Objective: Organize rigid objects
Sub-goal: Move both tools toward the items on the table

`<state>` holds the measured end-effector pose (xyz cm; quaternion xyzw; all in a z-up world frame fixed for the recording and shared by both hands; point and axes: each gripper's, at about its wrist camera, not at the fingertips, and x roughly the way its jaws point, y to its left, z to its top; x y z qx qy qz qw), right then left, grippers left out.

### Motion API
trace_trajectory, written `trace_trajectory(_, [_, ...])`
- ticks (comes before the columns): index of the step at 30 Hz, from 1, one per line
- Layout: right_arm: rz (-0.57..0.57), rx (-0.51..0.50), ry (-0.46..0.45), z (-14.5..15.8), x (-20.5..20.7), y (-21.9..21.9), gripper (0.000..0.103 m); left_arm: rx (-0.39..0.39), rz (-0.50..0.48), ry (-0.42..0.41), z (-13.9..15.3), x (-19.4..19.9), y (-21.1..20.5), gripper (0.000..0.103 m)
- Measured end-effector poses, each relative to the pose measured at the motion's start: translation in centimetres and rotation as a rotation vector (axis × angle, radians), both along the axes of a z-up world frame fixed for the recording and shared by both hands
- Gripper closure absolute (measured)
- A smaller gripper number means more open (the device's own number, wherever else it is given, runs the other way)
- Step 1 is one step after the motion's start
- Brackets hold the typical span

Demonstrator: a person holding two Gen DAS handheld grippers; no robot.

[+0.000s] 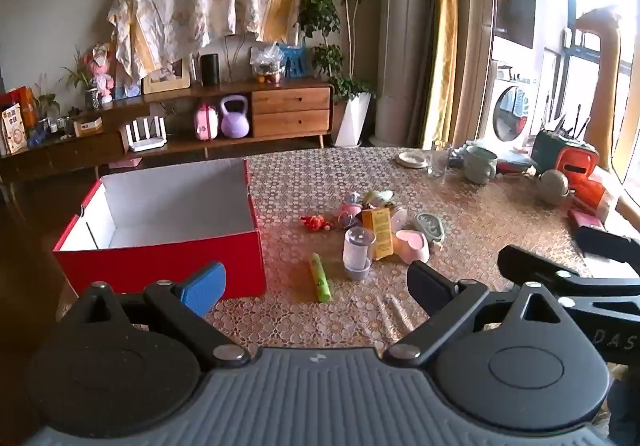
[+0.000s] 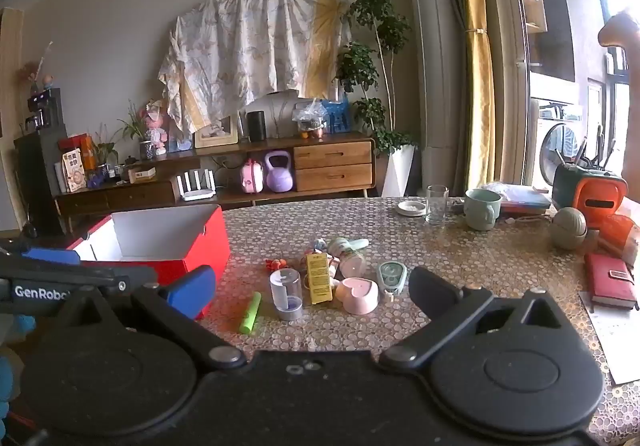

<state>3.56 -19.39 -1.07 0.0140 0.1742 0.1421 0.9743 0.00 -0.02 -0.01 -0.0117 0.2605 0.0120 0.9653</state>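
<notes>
Left wrist view shows my left gripper (image 1: 316, 284) spread wide with nothing between its pads, hovering short of a loose cluster on the table (image 1: 500, 213): a green tube (image 1: 321, 278), a clear cup (image 1: 357, 252), a yellow carton (image 1: 378, 232) and a pink heart dish (image 1: 413, 244), all beside the red box (image 1: 168, 258), which I judge sits close so they can go in. My right gripper (image 2: 312, 290) is equally wide and empty. I read "GenRobo" on the left gripper's arm in the right view; the carton's print is too small to read.
</notes>
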Motion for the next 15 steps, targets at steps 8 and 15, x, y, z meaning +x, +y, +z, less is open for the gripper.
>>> trace_trajectory(8, [-0.001, 0.006, 0.004, 0.0, 0.1, -0.2, 0.0, -0.04, -0.011, 0.032, -0.5, 0.2, 0.7, 0.005])
trace_trajectory(15, [-0.006, 0.006, -0.003, -0.4, 0.0, -0.6, 0.0, -0.044, -0.018, 0.044, -0.5, 0.7, 0.5, 0.005])
